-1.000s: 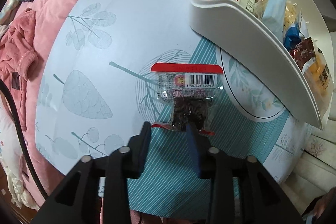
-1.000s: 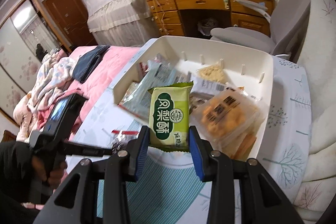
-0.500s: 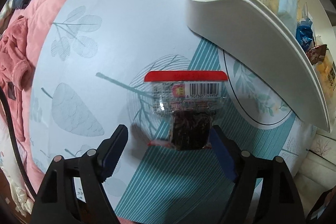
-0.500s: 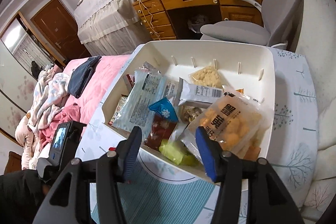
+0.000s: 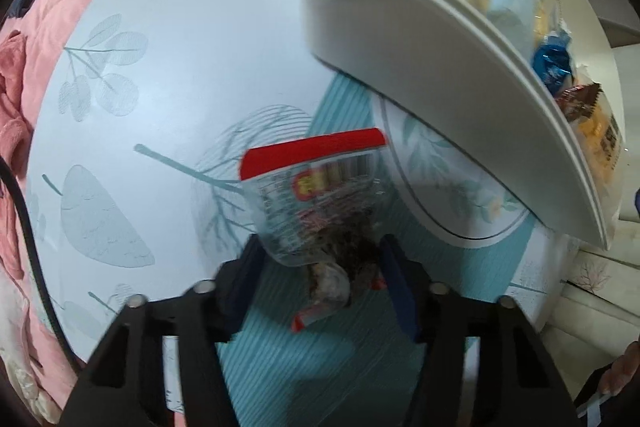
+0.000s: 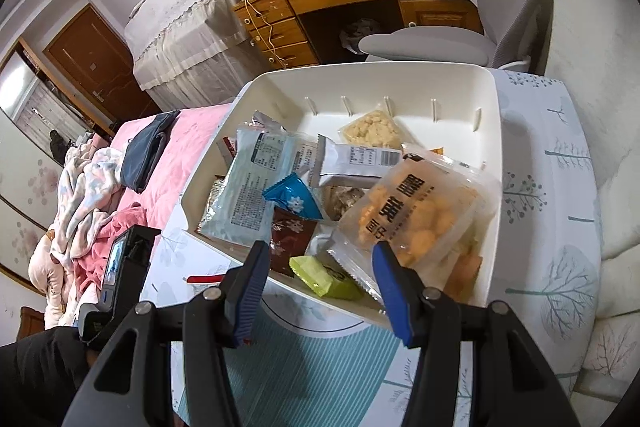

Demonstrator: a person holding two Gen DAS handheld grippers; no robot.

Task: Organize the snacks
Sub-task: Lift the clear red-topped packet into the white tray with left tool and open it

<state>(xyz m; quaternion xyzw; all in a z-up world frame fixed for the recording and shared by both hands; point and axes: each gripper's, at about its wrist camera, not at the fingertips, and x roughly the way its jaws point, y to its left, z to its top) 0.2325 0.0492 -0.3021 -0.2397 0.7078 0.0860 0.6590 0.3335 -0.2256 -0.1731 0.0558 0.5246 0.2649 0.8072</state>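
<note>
Packet (image 5: 320, 203) of dark dried snack, clear plastic with a red band at its far end, sits pinched between the fingers of the left gripper (image 5: 320, 263). Its long axis runs forward along the fingers and leans slightly to the right, so the red band points away from the gripper and the crumpled near end, also edged in red, trails back between the two fingers. The fingers are closed in on the dark lower part of the packet from both sides. The picture is blurred here, so whether the packet is clear of the tablecloth (image 5: 168, 99) beneath it cannot be told. Ahead and to the right of this gripper stands the white bin (image 5: 420, 27), its curved wall near the packet's far end but apart from it.

The right gripper (image 6: 320, 279) has its blue-padded fingers spread apart with nothing between them. It hovers at the near rim of the bin, and just beyond the fingertips lie a green packet (image 6: 324, 277), a brown packet (image 6: 290, 237) and a clear bag of orange puffs (image 6: 412, 215). Farther ahead in the bin are a blue wrapper (image 6: 292, 197) and a pale blue pouch (image 6: 252, 187). To this gripper's left, the red band shows low beside the other gripper's body.
</note>
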